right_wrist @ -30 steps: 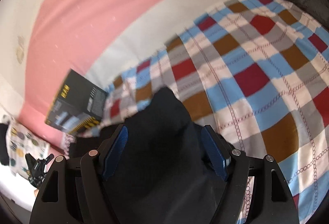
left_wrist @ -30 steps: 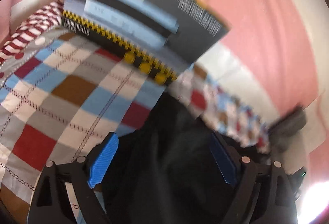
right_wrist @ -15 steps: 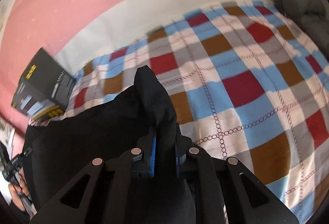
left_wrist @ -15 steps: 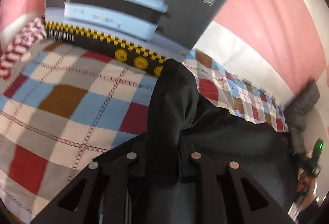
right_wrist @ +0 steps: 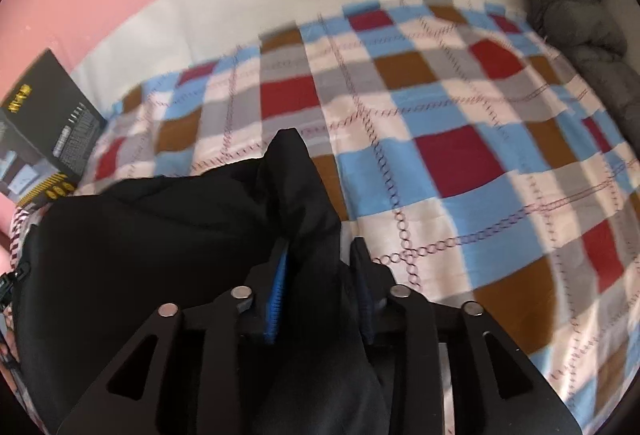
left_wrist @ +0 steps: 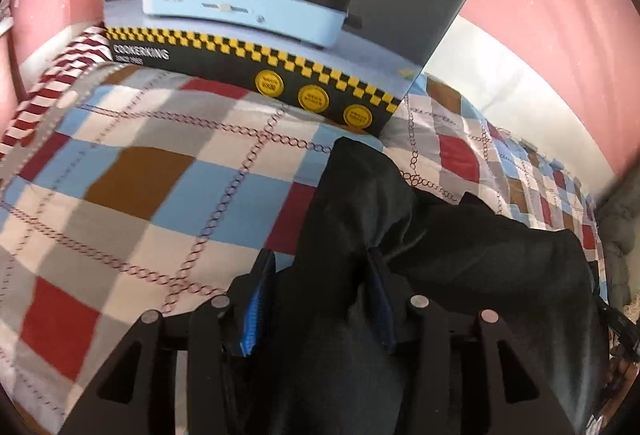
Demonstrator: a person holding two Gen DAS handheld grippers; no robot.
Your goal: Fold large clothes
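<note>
Black garment (left_wrist: 440,255) runs sideways across the bed (left_wrist: 140,175) between my hands. Left gripper (left_wrist: 320,299) and right gripper (right_wrist: 320,287) have both just been opening, partly apart, cloth bunched between them.

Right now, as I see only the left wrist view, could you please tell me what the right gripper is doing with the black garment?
Observer: The right gripper has just been opening its jaws. A raised fold of the black garment stands between its fingers and does not look pinched.
Operator: Thank you. Is there more garment on its right side?
Observer: No, that side shows only bare checkered bedcover; the garment spreads away to the gripper's left.
</note>
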